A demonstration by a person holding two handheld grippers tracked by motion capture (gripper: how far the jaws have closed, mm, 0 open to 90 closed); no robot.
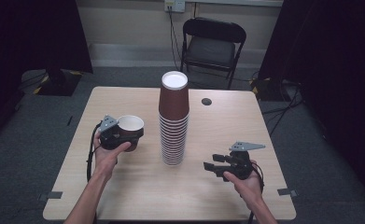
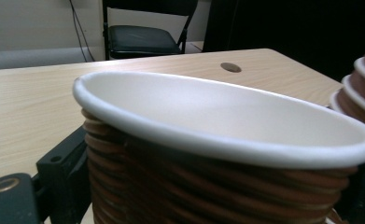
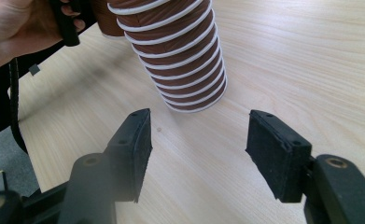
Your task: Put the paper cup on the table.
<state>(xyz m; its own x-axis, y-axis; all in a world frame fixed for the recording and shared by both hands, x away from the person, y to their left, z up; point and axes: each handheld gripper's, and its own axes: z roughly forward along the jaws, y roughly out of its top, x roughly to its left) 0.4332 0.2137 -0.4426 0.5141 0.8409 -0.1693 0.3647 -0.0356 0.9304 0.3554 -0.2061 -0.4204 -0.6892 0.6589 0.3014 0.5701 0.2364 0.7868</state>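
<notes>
The wooden table [image 1: 138, 186] carries a tall stack of brown paper cups [image 1: 173, 122] at its centre. Left of the stack, the left gripper [image 1: 124, 136] grips a single brown cup [image 1: 130, 127], upright, jaws on either side. Right of the stack, the right gripper [image 1: 214, 165] holds nothing, jaws wide apart.

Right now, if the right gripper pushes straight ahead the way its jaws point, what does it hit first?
Most likely the foot of the cup stack, standing just beyond the open right gripper; only bare table lies between them.
</notes>
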